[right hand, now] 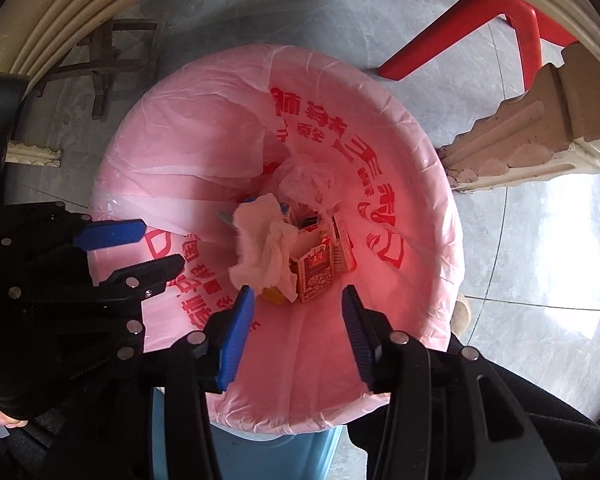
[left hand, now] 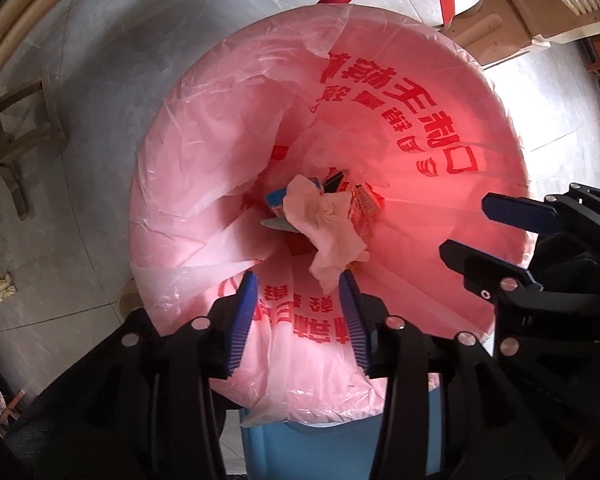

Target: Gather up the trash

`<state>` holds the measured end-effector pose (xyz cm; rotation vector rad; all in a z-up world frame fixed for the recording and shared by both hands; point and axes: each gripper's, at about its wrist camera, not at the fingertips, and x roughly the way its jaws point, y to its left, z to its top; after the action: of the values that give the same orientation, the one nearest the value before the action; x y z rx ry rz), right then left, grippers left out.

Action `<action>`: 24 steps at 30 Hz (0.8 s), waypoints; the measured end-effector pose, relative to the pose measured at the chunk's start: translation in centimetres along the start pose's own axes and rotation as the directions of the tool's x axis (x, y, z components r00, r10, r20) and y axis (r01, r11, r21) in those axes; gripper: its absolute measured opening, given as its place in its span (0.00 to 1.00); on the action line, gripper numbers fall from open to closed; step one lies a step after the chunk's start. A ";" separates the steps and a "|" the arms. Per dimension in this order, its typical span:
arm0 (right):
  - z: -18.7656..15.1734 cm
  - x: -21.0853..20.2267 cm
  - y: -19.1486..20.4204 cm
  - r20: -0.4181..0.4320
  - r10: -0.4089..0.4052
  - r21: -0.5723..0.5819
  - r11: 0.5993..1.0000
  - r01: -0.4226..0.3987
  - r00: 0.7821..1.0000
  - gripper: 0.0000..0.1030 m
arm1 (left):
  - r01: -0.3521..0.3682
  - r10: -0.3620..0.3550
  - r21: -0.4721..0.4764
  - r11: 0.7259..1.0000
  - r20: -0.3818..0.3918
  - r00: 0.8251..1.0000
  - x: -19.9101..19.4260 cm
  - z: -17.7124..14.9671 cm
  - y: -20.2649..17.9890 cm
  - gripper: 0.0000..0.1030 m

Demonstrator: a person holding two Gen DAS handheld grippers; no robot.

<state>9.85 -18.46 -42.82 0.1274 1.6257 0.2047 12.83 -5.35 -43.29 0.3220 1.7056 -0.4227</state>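
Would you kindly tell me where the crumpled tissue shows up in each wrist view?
Left wrist: crumpled tissue lies at picture centre, deep in the pink bag.
Right wrist: tissue sits slightly left of centre, beside a red carton.
Shared landmark: the bag's red lettering.

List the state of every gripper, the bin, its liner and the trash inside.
left gripper: open, empty, above the bin
right gripper: open, empty, above the bin
blue bin: upright, lined
pink liner: folded over the rim
crumpled tissue: inside, on top
red carton: inside, top open
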 end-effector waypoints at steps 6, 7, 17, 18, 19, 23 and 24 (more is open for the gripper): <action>-0.3 -0.3 -0.4 0.006 -0.030 0.012 0.999 0.030 1.000 0.45 | -0.051 0.051 0.002 0.999 0.021 0.998 -1.2 -0.2 -0.4 0.52; -0.4 -0.7 -0.5 0.012 -0.033 0.017 0.999 0.032 0.999 0.45 | -0.054 0.054 0.005 0.999 0.027 0.998 -1.5 -0.3 -0.7 0.53; -2.2 -7.8 -1.6 0.193 -0.122 0.071 0.991 0.110 0.974 0.49 | -0.075 0.105 -0.127 0.989 0.247 0.963 -9.5 -3.1 -1.5 0.59; -2.4 -8.7 -1.6 0.217 -0.130 0.072 0.991 0.116 0.968 0.49 | -0.072 0.107 -0.138 0.988 0.269 0.957 -10.3 -3.4 -1.7 0.62; -3.0 -10.5 -1.5 0.269 -0.155 0.077 0.987 0.139 0.951 0.49 | -0.070 0.113 -0.150 0.986 0.300 0.947 -11.5 -4.0 -2.1 0.62; -4.6 -16.5 -1.6 0.418 -0.204 0.124 0.978 0.167 0.885 0.49 | -0.091 0.143 -0.146 0.985 0.401 0.905 -15.7 -5.9 -4.8 0.63; -5.0 -18.1 -1.7 0.455 -0.218 0.142 0.975 0.171 0.863 0.49 | -0.095 0.149 -0.145 0.985 0.426 0.892 -16.8 -6.4 -5.2 0.63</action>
<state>6.13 -24.11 -25.22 0.0774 1.1519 -0.0622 7.84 -6.70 -25.33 0.2240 1.2558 -0.2715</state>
